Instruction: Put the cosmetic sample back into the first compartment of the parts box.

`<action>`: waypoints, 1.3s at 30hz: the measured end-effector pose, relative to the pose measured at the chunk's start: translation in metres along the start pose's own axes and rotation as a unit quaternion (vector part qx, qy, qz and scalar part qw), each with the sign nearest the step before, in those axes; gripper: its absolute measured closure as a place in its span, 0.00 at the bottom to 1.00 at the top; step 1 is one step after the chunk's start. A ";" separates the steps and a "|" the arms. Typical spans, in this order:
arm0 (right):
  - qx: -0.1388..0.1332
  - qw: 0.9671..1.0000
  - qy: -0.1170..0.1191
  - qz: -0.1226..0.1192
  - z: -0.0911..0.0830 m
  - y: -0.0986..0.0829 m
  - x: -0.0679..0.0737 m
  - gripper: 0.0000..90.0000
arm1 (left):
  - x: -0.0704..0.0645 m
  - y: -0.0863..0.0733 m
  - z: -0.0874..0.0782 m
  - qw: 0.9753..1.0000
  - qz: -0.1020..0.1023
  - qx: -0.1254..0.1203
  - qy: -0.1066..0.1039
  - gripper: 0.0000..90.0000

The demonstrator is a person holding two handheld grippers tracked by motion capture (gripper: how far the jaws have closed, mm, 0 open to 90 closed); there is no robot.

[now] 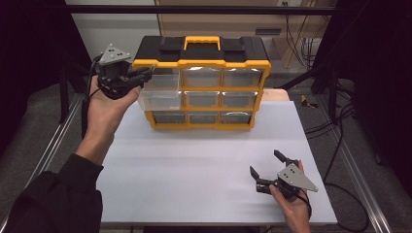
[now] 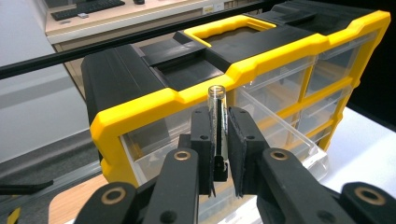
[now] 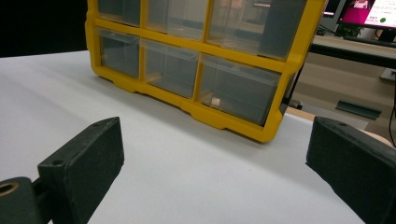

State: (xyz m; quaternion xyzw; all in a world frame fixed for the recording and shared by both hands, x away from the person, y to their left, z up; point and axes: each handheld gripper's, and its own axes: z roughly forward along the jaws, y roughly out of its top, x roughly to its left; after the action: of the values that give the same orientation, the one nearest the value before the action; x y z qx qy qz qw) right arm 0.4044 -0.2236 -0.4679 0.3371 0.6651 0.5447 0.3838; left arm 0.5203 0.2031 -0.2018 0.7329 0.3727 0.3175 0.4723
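White table (image 1: 204, 165) under dim surrounds, right gripper (image 1: 268, 171) near right, jaws wide apart, resting low, left gripper (image 2: 223, 140) far left, clamped on clear vial (image 2: 217, 121) above pulled-out top-left drawer (image 1: 160, 81) of yellow-black organizer (image 1: 201, 63).

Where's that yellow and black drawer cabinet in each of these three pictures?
High view: the drawer cabinet stands at the table's far edge, upper centre.
Left gripper view: it spans the middle and right, just behind the left gripper, which holds a small clear tube.
Right gripper view: its lower drawers run across the top.
Shared landmark: the yellow frame around the clear drawers.
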 end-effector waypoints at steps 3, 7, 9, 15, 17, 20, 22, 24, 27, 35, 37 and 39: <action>0.001 1.000 0.001 -0.001 0.001 0.000 0.000 0.05 | 0.000 0.001 0.001 1.000 -0.008 -0.005 -0.002 0.89; 0.001 1.000 0.000 -0.001 0.000 0.000 0.000 0.05 | 0.000 0.000 0.003 1.000 -0.009 -0.005 0.001 0.89; 0.000 1.000 -0.001 0.000 0.000 0.000 -0.001 0.05 | 0.000 0.000 0.004 1.000 -0.009 -0.005 0.001 0.89; 0.000 1.000 0.000 0.000 0.000 0.000 0.000 0.05 | 0.002 0.000 0.005 1.000 -0.007 -0.010 0.006 0.89; 0.000 1.000 0.000 0.000 0.000 0.000 0.000 0.05 | 0.002 0.000 0.005 1.000 -0.009 -0.011 0.008 0.89; 0.000 1.000 -0.001 0.001 -0.001 0.000 -0.001 0.05 | 0.002 0.000 0.006 1.000 -0.012 -0.010 0.004 0.89; 0.000 1.000 -0.001 0.000 -0.001 0.000 -0.001 0.05 | 0.002 -0.001 0.007 1.000 -0.007 -0.008 0.008 0.89; 0.000 1.000 -0.001 0.001 -0.001 0.000 -0.001 0.05 | 0.002 -0.002 0.009 1.000 -0.007 -0.006 0.007 0.89; 0.000 1.000 -0.001 0.001 -0.001 0.000 -0.001 0.05 | 0.000 -0.003 0.011 1.000 -0.015 -0.003 0.005 0.89; 0.000 1.000 -0.001 0.001 -0.001 0.000 -0.002 0.05 | -0.004 -0.010 0.016 1.000 -0.013 0.006 0.003 0.89; 0.000 1.000 -0.001 0.002 -0.001 0.000 -0.002 0.05 | -0.004 -0.011 0.018 1.000 -0.009 0.004 0.006 0.89; 0.000 1.000 0.000 0.001 -0.001 0.000 -0.002 0.05 | -0.006 -0.012 0.018 1.000 -0.016 0.006 0.001 0.89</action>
State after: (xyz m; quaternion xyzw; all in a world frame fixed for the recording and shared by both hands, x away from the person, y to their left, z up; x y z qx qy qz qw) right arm 0.4045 -0.2259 -0.4676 0.3383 0.6649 0.5449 0.3829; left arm 0.5289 0.1934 -0.2203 0.7292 0.3869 0.3084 0.4728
